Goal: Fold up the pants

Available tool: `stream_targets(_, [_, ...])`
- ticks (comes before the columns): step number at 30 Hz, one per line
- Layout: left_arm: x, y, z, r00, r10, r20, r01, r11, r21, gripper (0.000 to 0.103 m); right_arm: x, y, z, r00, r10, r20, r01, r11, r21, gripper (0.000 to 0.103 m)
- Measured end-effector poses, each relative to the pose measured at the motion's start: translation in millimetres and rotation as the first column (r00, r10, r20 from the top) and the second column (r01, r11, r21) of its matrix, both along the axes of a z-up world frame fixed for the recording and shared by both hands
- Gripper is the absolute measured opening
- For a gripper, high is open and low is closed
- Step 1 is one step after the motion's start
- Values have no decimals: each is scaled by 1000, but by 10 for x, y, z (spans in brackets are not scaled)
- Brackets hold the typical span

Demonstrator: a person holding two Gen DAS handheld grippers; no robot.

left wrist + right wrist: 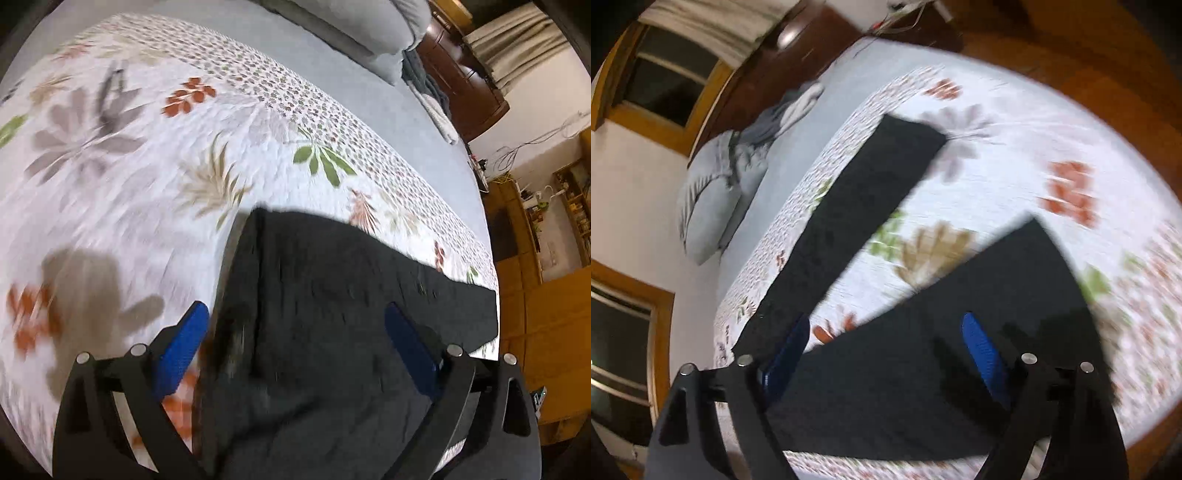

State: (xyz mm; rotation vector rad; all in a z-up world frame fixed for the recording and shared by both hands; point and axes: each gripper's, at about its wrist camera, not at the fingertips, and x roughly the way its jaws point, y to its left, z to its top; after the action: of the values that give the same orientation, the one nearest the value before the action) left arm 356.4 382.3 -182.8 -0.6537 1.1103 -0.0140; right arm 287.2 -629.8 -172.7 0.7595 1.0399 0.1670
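Observation:
Dark pants (332, 314) lie flat on a floral bedspread (147, 147). In the right wrist view the pants (979, 314) show two legs spread in a V, with one long leg (857, 206) reaching toward the far end of the bed. My left gripper (295, 308) hovers above the cloth, open, its blue pads (181, 347) wide apart and nothing pinched between them. My right gripper (885, 318) is also open above the pants, where the two legs meet, and holds nothing. Both views are blurred.
A grey pillow (369, 33) and a small stack of folded cloth (432, 96) sit on the grey sheet beyond the bedspread. Wooden furniture (546, 314) and wood floor (1089, 55) border the bed. The pillow (716, 192) lies near a wall with windows.

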Motion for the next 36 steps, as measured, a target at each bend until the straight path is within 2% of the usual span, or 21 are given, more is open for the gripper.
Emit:
stream_targets(4, [547,19,-352,997,-39,-72,42,999,34,96,753,210,-104,997,54,-46,-55,998,-18,86])
stream_targets(7, [842,76,-591,991,-91,-96,92,996,4,94,1176,244,-200,996,73,-54,-73,997,-13,86])
stream_targets(11, [1042,63,-870,978,-153,-138,153,988,-16,94,1838,298,-310,993,91,-80,-95,994,-45,86])
stream_targets(14, [1086,17,-954,971,-195,-141,195,981,-14,93,2250,330,-407,987,126,-95,-133,988,-74,86])
stream_targets(16, [1092,-2,-943,969,-219,-116,215,976,-45,74,2480,338,-453,983,152,-100,-162,982,-95,86])
stream_targets(17, [1105,-12,-936,967,-229,-115,225,973,-48,46,2579,329,-476,980,165,-107,-176,979,-104,87])
stream_targets(18, [1112,-17,-931,966,-230,-120,226,973,-45,37,2656,326,-487,979,173,-111,-185,976,-113,87])
stream_targets(21, [1129,-72,-895,962,-245,-120,243,970,-29,26,2950,226,-521,976,183,-116,-200,968,-153,87])
stream_targets(24, [1113,-27,-908,966,-230,-114,228,973,-28,20,3247,75,-559,975,183,-126,-206,958,-199,88])
stream_targets(31, [1078,28,-1053,979,-175,-101,172,984,-40,19,3825,-101,-847,969,201,-140,-232,939,-254,88])
stream_targets(34, [1065,35,-1068,982,-163,-96,160,986,-40,20,3957,-134,-999,966,206,-158,-242,936,-258,88])
stream_targets(36, [1063,43,-1068,983,-156,-97,152,987,-42,20,4018,-142,-1098,964,217,-156,-251,937,-245,91])
